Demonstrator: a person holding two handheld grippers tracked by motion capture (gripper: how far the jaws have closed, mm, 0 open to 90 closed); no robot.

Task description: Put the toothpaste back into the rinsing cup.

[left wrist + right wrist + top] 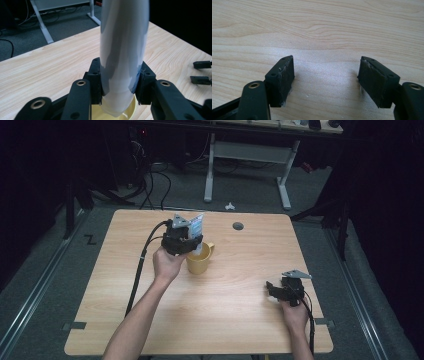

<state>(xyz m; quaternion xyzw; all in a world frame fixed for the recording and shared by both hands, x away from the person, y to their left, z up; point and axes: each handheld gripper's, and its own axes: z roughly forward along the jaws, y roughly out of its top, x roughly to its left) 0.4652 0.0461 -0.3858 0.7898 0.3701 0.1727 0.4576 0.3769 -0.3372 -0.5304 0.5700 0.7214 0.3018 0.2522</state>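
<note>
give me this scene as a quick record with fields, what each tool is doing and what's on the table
left tool: shut on a white tube, upright, lower end in the mug's mouth
mug: yellow, standing on the table, handle toward the right in the high view
right tool: open, nothing between its jaws, low over bare wood
table: light wood, small round hole near the far edge

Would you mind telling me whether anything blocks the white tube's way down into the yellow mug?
Nothing visible does. The left claw grips the white plastic tube upright, its lower end already inside the open rim of the yellow ceramic mug.
</note>
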